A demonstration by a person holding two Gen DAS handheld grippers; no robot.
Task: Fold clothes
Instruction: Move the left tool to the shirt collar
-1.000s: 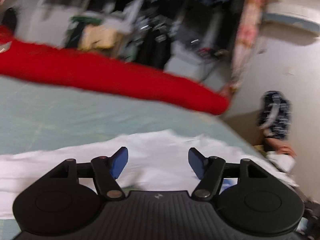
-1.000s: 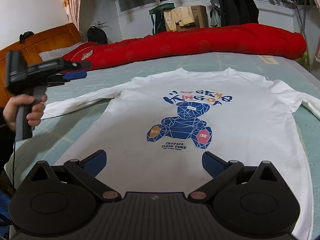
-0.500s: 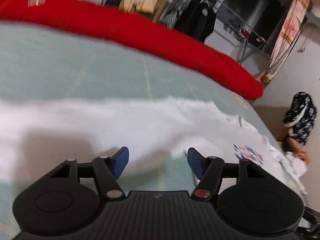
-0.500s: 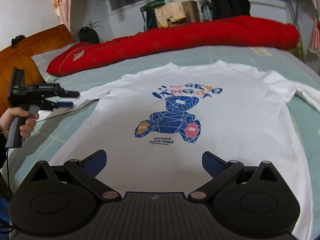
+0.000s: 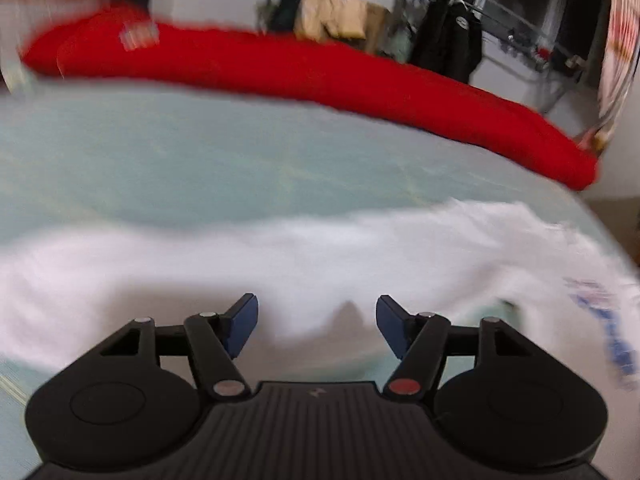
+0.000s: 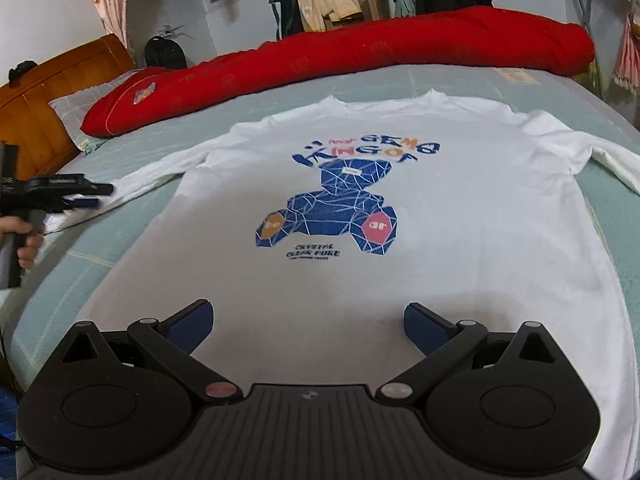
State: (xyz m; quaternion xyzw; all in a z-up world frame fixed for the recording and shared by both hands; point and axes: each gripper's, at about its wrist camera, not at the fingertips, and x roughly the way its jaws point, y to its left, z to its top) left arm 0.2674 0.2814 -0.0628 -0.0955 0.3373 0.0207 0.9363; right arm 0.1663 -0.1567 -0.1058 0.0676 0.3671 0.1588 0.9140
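- White long-sleeved shirt (image 6: 400, 208) lies spread flat, print side up, on the pale green bed (image 6: 460, 80), a blue bear graphic at its chest.
- Its sleeve (image 6: 152, 176) stretches out toward the bed's left side; the other sleeve runs off to the right.
- Left tool (image 5: 316, 322) hovers low over that sleeve (image 5: 200, 256), jaws apart with nothing between them; a hand (image 6: 20, 236) grips its handle.
- Right tool (image 6: 308, 324) sits above the shirt's hem, jaws spread wide, holding nothing.
- A red quilt (image 6: 360, 48) lies rolled along the far edge of the bed.
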